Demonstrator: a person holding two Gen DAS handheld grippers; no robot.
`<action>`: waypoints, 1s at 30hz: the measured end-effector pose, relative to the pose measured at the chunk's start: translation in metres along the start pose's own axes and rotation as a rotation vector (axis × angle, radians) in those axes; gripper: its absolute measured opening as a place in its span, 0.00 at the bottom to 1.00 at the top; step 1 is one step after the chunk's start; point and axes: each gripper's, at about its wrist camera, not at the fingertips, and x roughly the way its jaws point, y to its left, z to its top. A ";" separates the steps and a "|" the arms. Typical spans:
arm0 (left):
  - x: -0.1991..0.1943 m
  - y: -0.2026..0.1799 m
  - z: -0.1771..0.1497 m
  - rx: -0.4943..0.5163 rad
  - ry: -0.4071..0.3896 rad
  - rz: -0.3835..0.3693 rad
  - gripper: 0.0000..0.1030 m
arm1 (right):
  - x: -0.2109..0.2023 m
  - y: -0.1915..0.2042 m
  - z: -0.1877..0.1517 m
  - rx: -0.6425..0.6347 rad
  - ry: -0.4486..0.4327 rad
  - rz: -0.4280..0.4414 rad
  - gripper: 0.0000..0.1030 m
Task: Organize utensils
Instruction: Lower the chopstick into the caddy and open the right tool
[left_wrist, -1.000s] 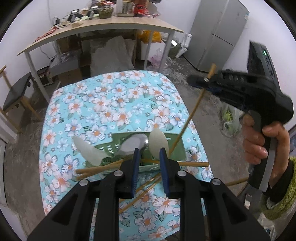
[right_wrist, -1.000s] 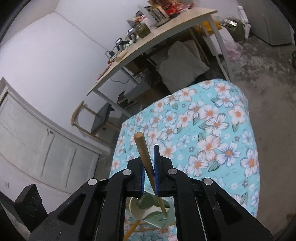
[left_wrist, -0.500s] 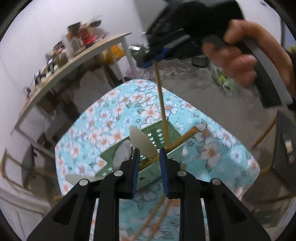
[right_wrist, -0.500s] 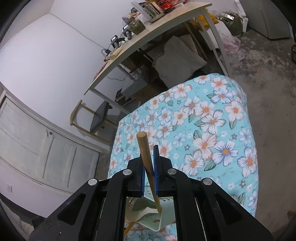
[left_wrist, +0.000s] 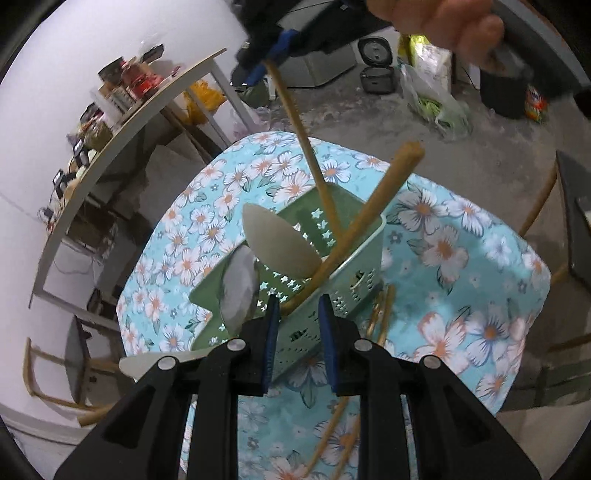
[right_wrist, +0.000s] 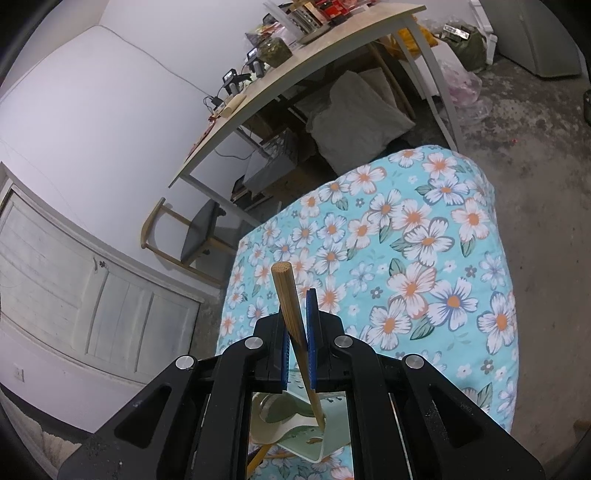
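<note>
**Utensil sorting: chopstick held over green basket**

Right tongs (right_wrist: 296, 328): pressed together and pinching a wooden chopstick (right_wrist: 291, 317) near its upper end. In the right wrist view the blunt top of the stick is seen projecting above the blue pads, while the shaft runs down between them and its lower tip is seen inside the green basket (right_wrist: 314, 439). In the left wrist view the same chopstick (left_wrist: 306, 147) is observed slanting down from the right tongs (left_wrist: 266, 62), at the top of the frame, into the basket's right-hand compartment.

Left tongs (left_wrist: 295, 332): spread, with nothing gripped between the blue pads. They are positioned just at the near wall of the basket (left_wrist: 365, 273), and the thick wooden handle passes close by the gap; contact cannot be determined.

Basket contents: a thick wooden handle (left_wrist: 373, 206) is noted leaning across the rim, its free end raised toward the right. A pale spoon (left_wrist: 277, 243) is lodged bowl-up against the divider, and a grey spoon (left_wrist: 236, 284) is seated in the left compartment. The basket appears tilted.

Worktop: it is covered with a blue floral cloth (left_wrist: 461, 295). Several loose chopsticks (left_wrist: 380, 314) are recorded lying on the cloth beside and in front of the basket. A white spoon (left_wrist: 155, 363) is seen at the left tongs' left side.

Surroundings: a long wooden table (right_wrist: 295, 70) loaded with jars stands by the wall.
</note>
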 end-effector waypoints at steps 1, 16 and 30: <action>0.001 -0.001 0.000 0.015 0.002 0.005 0.20 | 0.000 0.001 0.000 0.000 0.001 0.000 0.06; 0.004 -0.010 -0.007 0.136 -0.028 0.015 0.17 | -0.019 -0.002 0.015 0.052 -0.077 0.026 0.04; 0.006 -0.006 -0.005 0.114 -0.027 0.022 0.18 | -0.059 0.060 0.004 -0.238 -0.309 -0.134 0.04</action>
